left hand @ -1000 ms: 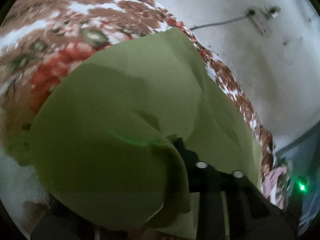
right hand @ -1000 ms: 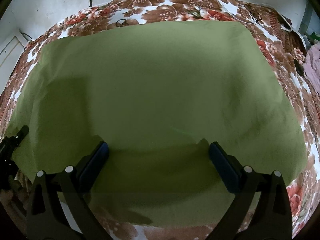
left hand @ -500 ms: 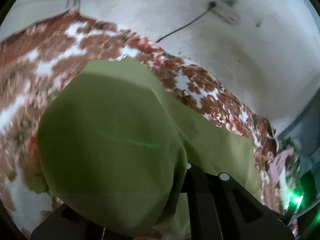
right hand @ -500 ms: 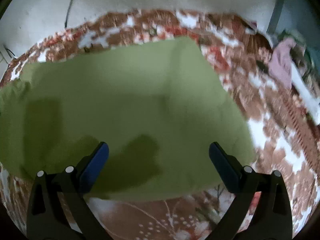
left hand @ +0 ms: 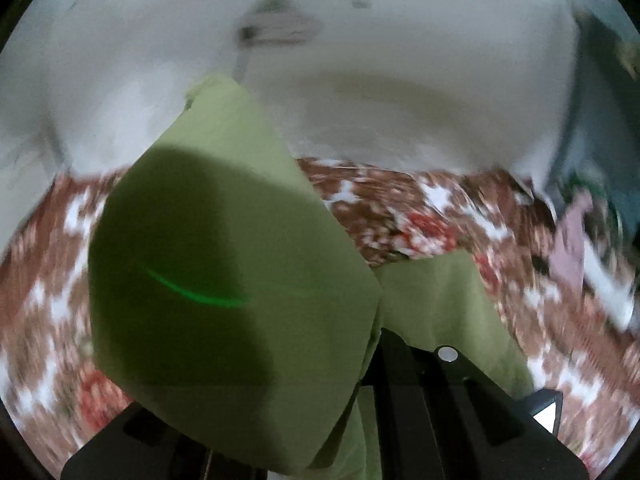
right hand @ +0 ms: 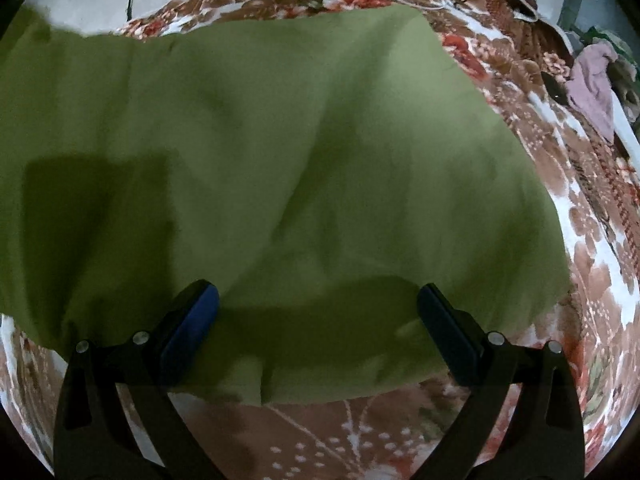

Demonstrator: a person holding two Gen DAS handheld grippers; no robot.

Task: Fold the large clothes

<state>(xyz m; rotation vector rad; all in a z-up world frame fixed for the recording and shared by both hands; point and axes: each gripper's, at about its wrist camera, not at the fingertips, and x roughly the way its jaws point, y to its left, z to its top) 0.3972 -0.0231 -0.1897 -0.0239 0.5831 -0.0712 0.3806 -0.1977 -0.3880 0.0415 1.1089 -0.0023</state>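
A large olive-green cloth [right hand: 280,152] lies spread on a brown floral bedspread [right hand: 592,208]. My right gripper [right hand: 318,312] is open, its blue-padded fingers [right hand: 192,320] just above the cloth's near edge, holding nothing. In the left wrist view the same green cloth [left hand: 232,280] hangs in a big fold over my left gripper [left hand: 360,360], lifted off the bed; the jaws are shut on the cloth, and the left finger is hidden under it. The cloth's left part rises out of the right wrist view.
A white wall [left hand: 360,60] with a cable and fixture stands behind the bed. A pile of pink clothing [right hand: 592,80] lies at the bed's far right. The bedspread [left hand: 420,208] shows around the cloth.
My left gripper has lifted its held edge of the cloth higher and swung right, now facing the wall. The right gripper stayed open and came closer over the near edge; the cloth wrinkled.
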